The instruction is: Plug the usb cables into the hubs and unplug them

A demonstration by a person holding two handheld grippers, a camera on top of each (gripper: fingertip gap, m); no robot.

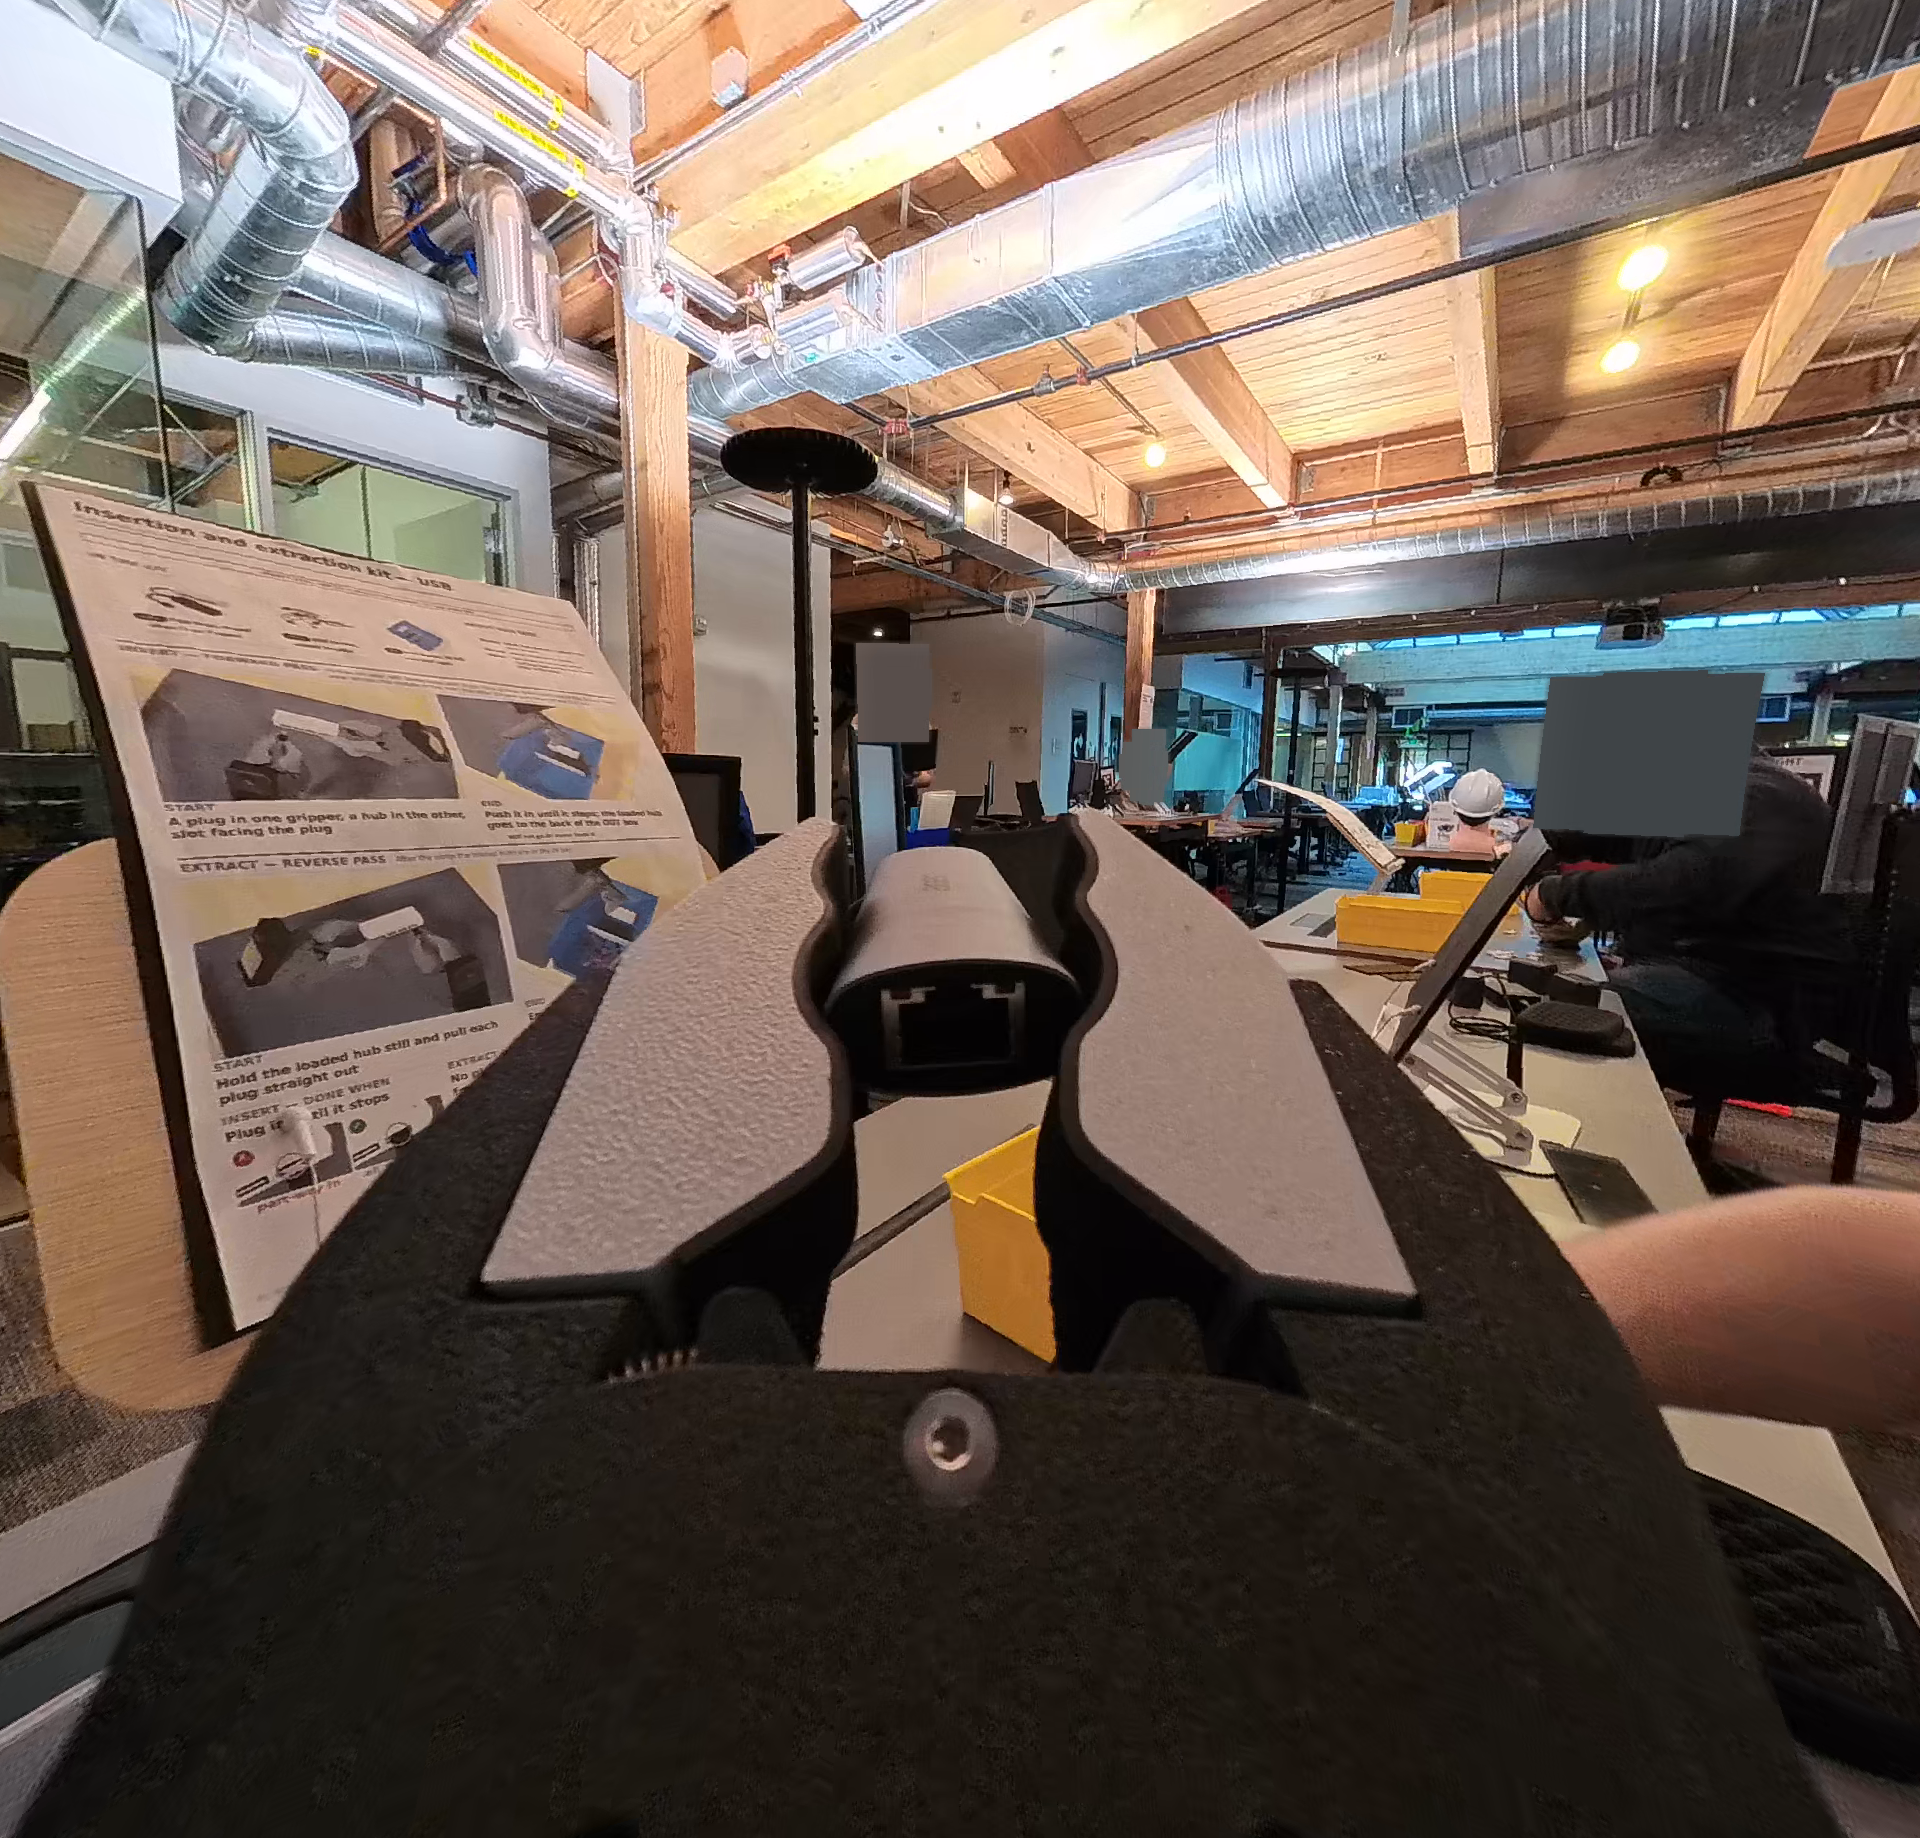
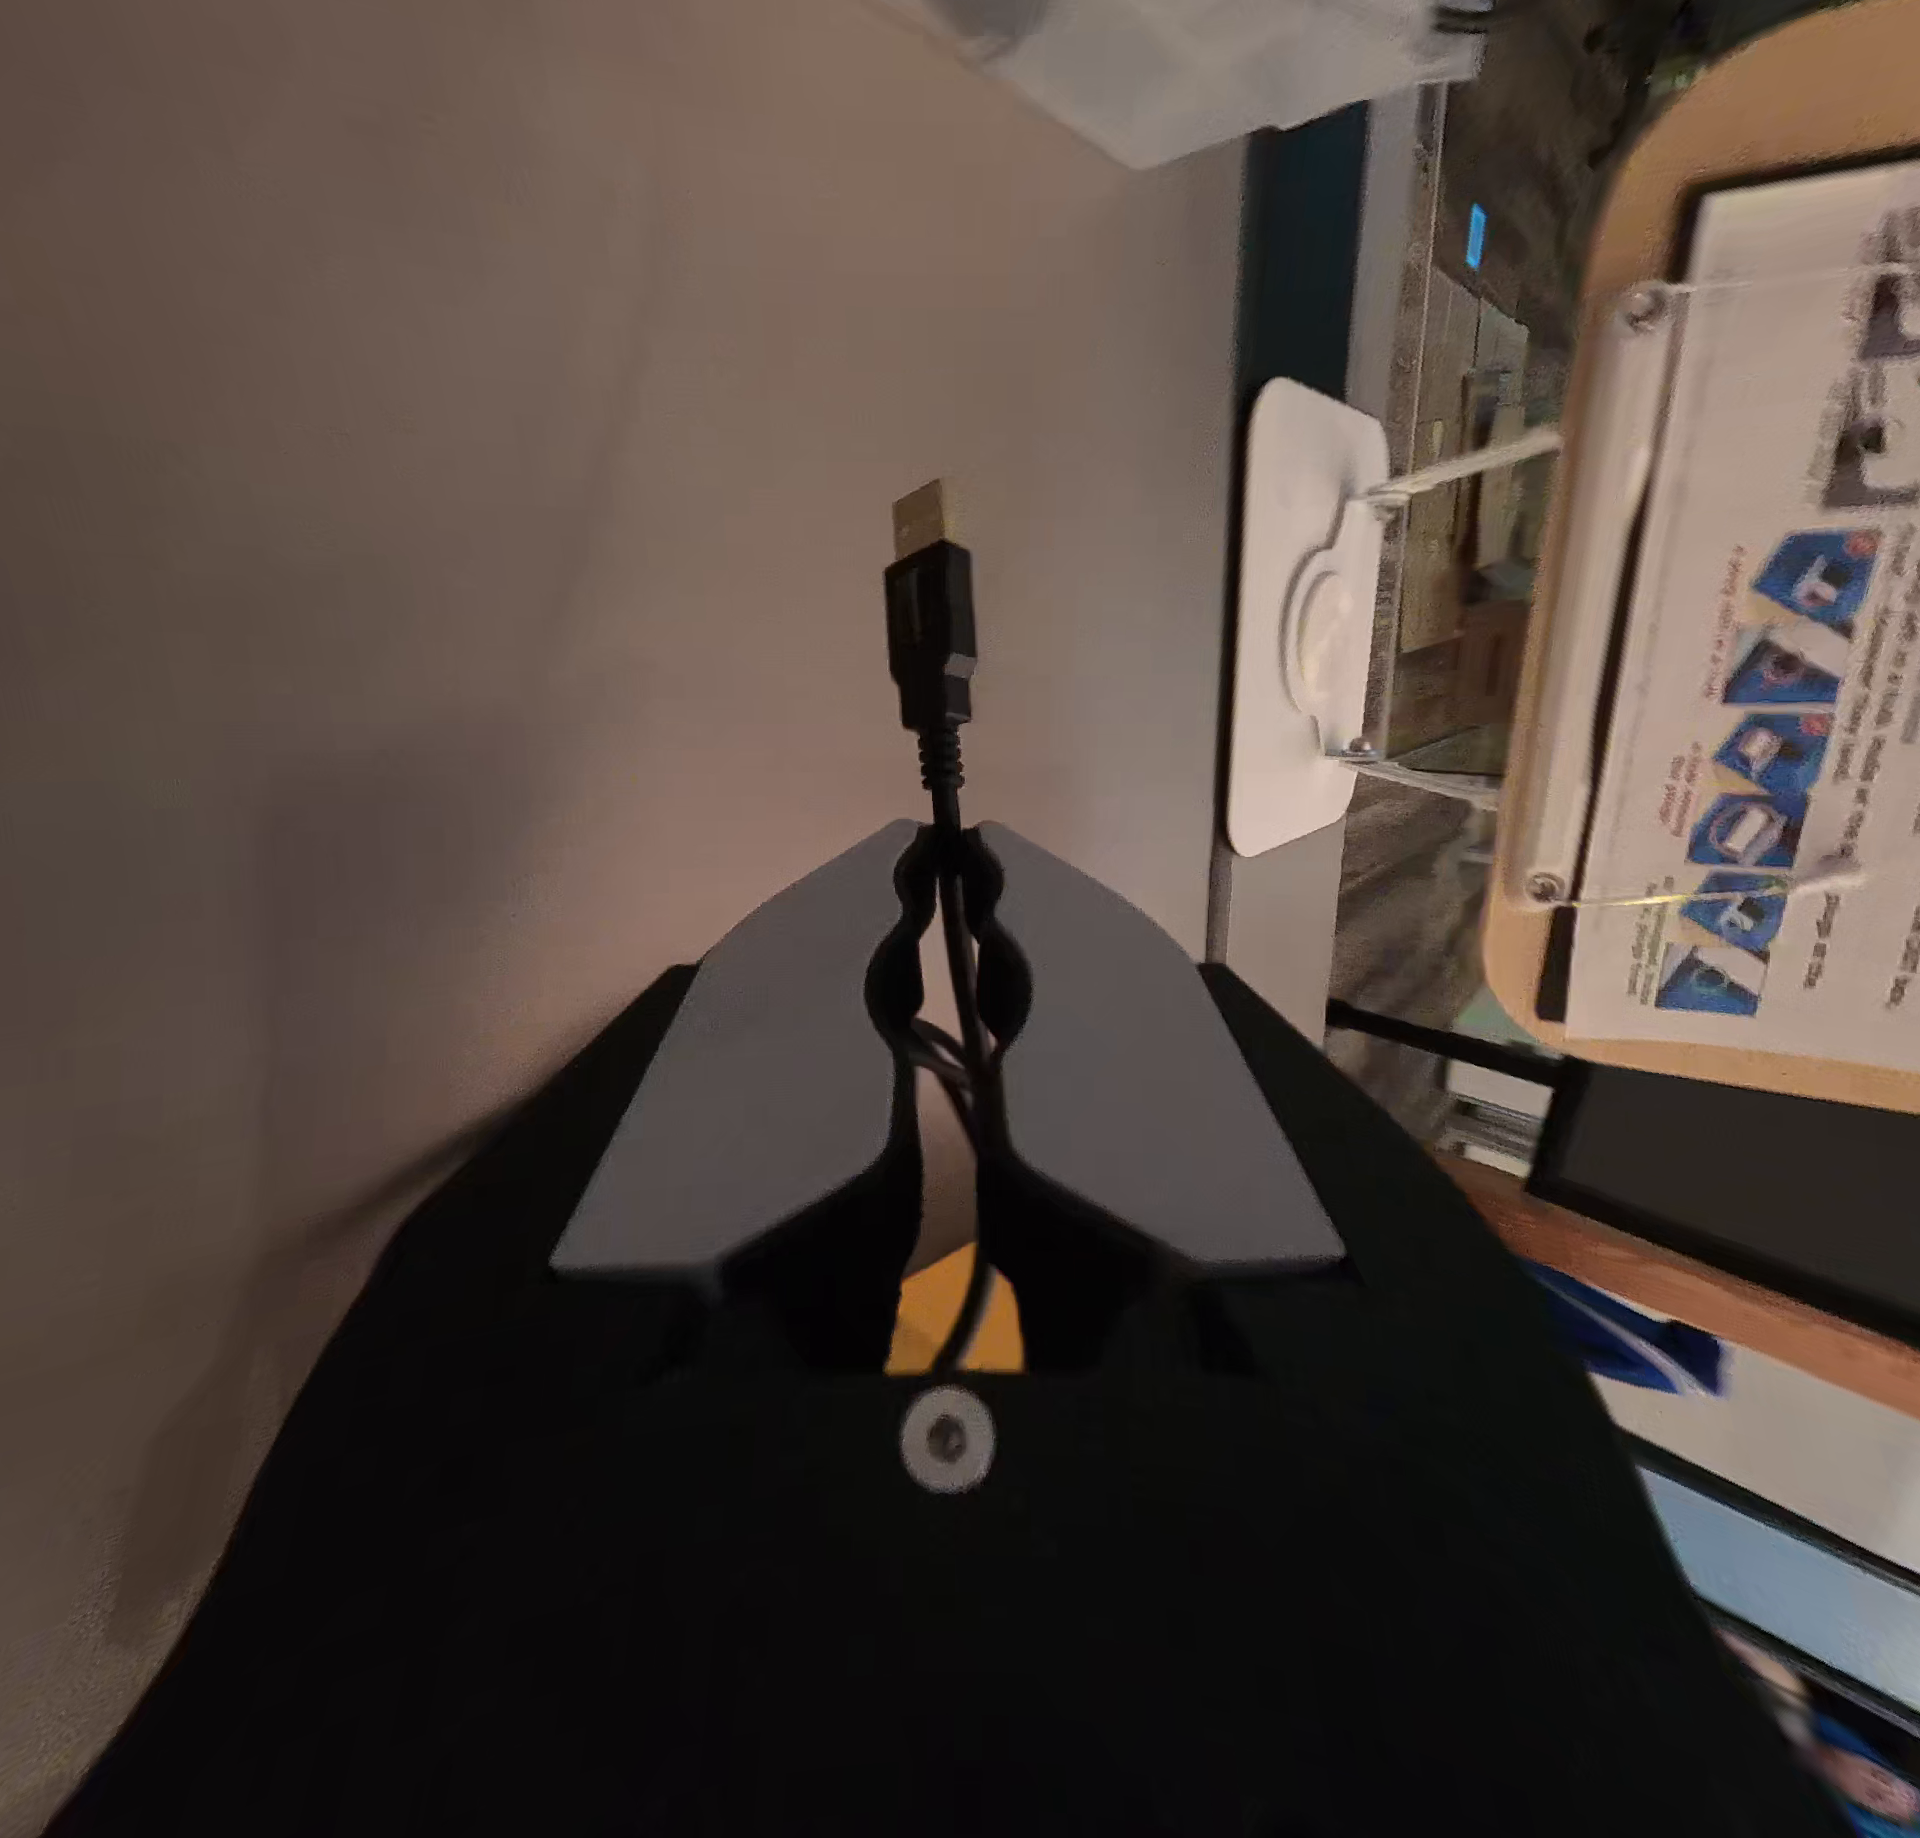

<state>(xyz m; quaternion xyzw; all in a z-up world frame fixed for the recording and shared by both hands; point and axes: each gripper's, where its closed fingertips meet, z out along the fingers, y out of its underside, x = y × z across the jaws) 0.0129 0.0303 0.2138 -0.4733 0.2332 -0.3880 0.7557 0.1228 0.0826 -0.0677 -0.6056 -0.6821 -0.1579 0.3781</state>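
Note:
In the left wrist view my left gripper [image 1: 951,853] is shut on a dark grey hub [image 1: 951,967]. The hub lies along the fingers, and its square end port faces the camera. It is held up in the air above the white table [image 1: 1621,1092]. In the right wrist view my right gripper [image 2: 943,832] is shut on a black USB cable [image 2: 945,915]. The cable's black plug [image 2: 928,635] with a gold metal tip sticks out past the fingertips, in front of a plain beige surface. The right view is rolled sideways and blurred. Neither view shows the other gripper.
An instruction sheet on a wooden stand [image 1: 343,853] stands at the left, and it also shows in the right wrist view [image 2: 1766,645]. A yellow bin [image 1: 1003,1258] sits below the left fingers. A hand [image 1: 1756,1300] shows at the right. More yellow bins [image 1: 1403,915] and a seated person [image 1: 1704,926] are farther off. Tip to tip, the grippers are about 30 cm apart.

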